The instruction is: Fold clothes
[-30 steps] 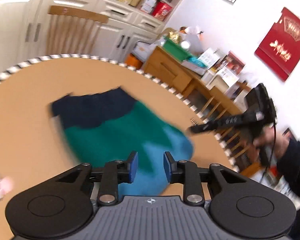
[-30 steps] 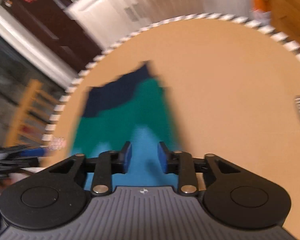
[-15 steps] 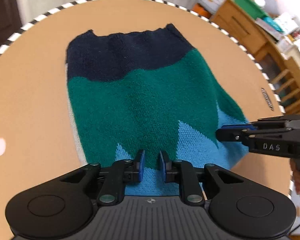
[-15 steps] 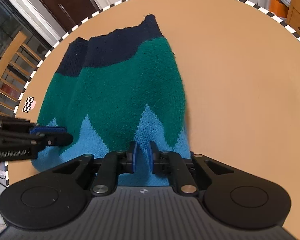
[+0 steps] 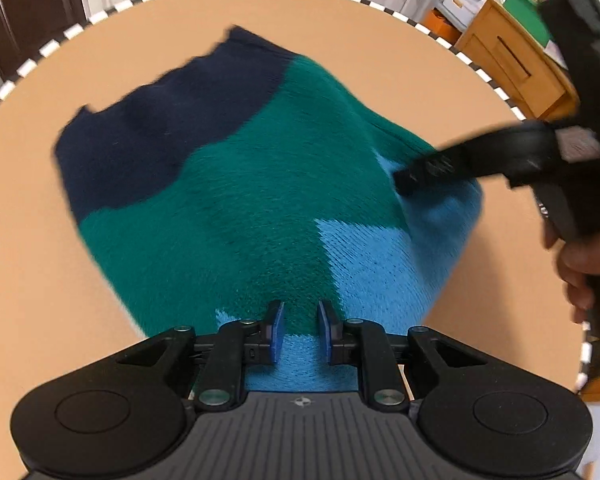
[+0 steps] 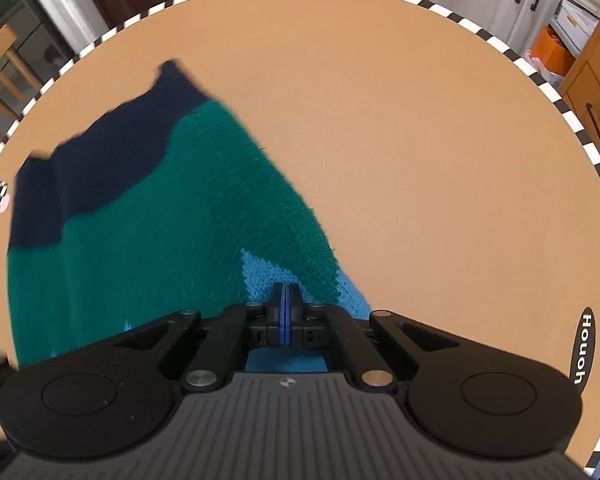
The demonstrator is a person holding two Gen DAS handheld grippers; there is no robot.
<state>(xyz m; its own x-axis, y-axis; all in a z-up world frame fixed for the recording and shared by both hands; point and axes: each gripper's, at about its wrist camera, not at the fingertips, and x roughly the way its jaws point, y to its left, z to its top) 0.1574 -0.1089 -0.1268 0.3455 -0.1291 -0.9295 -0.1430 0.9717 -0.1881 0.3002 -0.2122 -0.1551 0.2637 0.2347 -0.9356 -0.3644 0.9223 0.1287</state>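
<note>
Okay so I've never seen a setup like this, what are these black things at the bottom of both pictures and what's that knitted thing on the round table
There is no robot here. A person holds a hand-held grasping tool in each hand, and each carries a wide-angle camera looking along its two blue-padded fingers. One picture comes from the left tool, the other from the right tool. On the round tan table lies a knitted sweater in navy, green and light blue. Both tools are at its light blue near edge. The right tool's pads are pressed together, seemingly pinching the knit. The left tool's pads stand slightly apart over the fabric; whether they grip it is unclear. The left view also shows the right tool and the hand holding it.
</note>
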